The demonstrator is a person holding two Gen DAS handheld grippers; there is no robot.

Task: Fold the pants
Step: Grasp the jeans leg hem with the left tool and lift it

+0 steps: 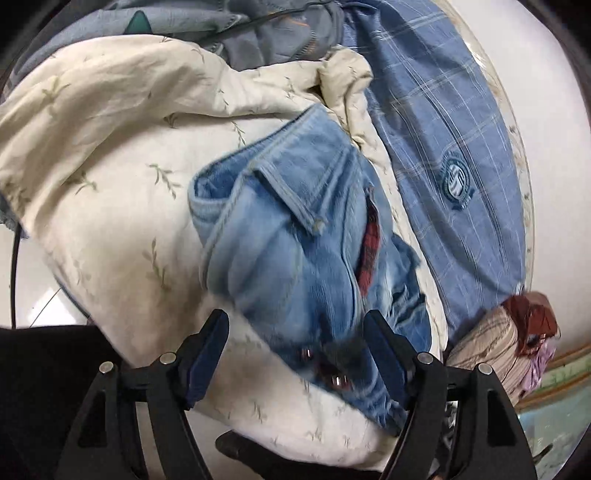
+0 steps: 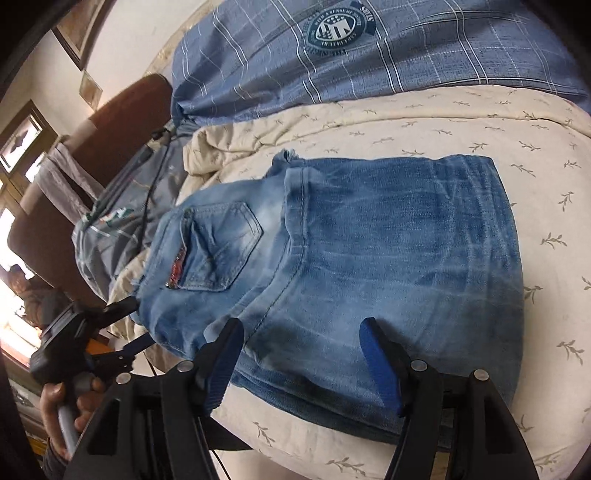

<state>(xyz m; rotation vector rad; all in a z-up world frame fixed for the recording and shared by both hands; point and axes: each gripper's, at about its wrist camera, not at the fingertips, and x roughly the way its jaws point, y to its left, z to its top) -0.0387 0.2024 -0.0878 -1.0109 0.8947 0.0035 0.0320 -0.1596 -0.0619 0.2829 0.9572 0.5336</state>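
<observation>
Light blue jeans point(image 2: 388, 258) lie folded on a cream quilt with a leaf print point(image 2: 480, 122), back pocket point(image 2: 218, 251) facing up. My right gripper point(image 2: 301, 326) is open just above the near folded edge, its blue pads spread over the denim without pressing it. In the left wrist view the jeans point(image 1: 295, 240) show a belt loop and a red lining. My left gripper point(image 1: 295, 321) is open over the waist end, one finger over denim, the other over the quilt point(image 1: 110, 166). The right wrist view shows the left gripper point(image 2: 131, 325) at the waistband, held by a hand point(image 2: 55, 398).
A blue plaid cloth with a round crest point(image 2: 332, 29) lies beyond the jeans, also seen as plaid cloth point(image 1: 454, 181). A grey garment with a black cable point(image 2: 147, 192) lies at the quilt's left. Brown furniture point(image 2: 110, 122) stands behind. Bundled clothes point(image 1: 517, 332) sit at the right.
</observation>
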